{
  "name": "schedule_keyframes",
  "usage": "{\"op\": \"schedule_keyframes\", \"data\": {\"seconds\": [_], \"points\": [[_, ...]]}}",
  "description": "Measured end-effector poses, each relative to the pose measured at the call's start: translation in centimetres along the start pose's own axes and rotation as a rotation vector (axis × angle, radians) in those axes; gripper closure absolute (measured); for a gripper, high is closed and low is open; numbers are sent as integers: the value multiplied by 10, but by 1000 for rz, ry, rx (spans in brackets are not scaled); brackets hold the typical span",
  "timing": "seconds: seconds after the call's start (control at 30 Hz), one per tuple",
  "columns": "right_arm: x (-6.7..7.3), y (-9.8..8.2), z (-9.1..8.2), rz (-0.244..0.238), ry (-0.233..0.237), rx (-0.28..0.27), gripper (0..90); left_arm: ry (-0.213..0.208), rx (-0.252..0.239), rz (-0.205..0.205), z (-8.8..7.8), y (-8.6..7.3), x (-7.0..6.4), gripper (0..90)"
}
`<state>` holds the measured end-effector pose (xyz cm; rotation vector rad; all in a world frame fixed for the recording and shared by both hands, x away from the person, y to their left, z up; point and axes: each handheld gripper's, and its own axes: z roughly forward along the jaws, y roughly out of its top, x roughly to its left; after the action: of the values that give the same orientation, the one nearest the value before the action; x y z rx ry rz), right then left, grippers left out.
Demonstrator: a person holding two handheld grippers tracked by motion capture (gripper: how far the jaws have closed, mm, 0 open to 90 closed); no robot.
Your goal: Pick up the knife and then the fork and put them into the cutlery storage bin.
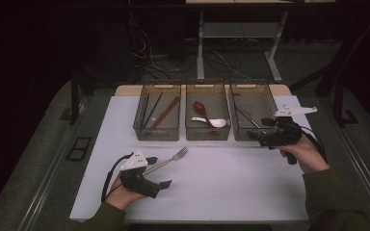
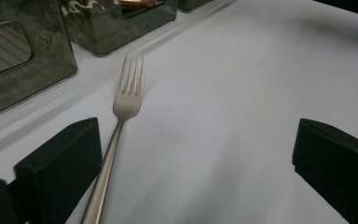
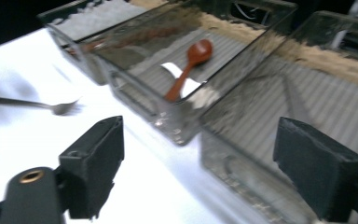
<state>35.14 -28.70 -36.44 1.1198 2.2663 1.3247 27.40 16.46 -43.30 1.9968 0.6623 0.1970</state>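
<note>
A silver fork (image 1: 169,159) lies on the white table mat, tines toward the bins. My left gripper (image 1: 159,172) rests low over its handle and is open. In the left gripper view the fork (image 2: 121,112) runs close beside the left jaw, and the right jaw stands well apart from it. My right gripper (image 1: 258,129) hovers at the front of the right-hand bin (image 1: 250,96), open, with nothing between its jaws. In the right gripper view that gripper (image 3: 196,168) looks over the bin's near corner, with the fork (image 3: 58,107) far off to the left.
Three clear bins stand in a row at the back of the mat (image 1: 221,192). The left bin (image 1: 157,131) holds chopsticks. The middle bin (image 1: 208,133) holds a red spoon (image 1: 200,108) and a white spoon (image 1: 213,122). The right bin holds dark utensils.
</note>
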Motion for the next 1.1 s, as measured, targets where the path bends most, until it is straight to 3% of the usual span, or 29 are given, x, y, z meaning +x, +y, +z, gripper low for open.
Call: {"op": "schedule_keyframes", "data": {"seconds": [0.2, 0.33, 0.63, 0.87, 1.1], "points": [[11, -25, -2, 10, -1, -19, 141, 1, 7, 3, 0, 1, 0, 37], [18, -47, 2, 8, -1, -1, 142, 12, 12, 6, -1, 1, 1, 52], [28, -80, 0, 19, 24, 8, 142, 40, 15, 8, -5, 4, 5, 145], [36, -98, -7, 19, 30, 35, 142, 57, 32, 15, -11, 9, 17, 368], [37, -103, -10, 17, 32, 35, 142, 61, 84, -19, -3, 7, 39, 569]]}}
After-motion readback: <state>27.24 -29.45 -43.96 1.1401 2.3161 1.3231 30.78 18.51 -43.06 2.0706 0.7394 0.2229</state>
